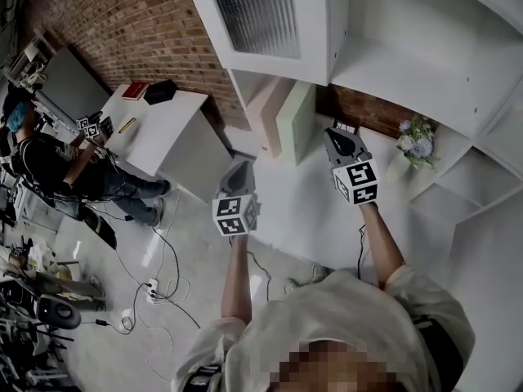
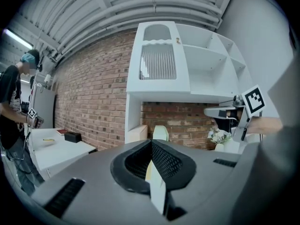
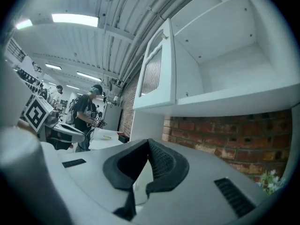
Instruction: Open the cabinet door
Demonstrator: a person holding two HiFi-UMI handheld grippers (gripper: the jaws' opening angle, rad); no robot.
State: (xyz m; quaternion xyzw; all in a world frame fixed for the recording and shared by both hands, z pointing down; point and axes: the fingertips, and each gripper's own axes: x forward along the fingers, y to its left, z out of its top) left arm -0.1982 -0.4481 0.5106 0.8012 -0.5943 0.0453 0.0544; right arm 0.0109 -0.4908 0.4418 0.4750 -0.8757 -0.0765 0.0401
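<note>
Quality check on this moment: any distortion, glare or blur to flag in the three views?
Head view: strong fisheye bend on the cabinet, sharp, evenly lit. Left gripper view: dark round vignette, light strip blown out at the upper left. Right gripper view: same vignette, ceiling light blown out, brick wall sharp.
</note>
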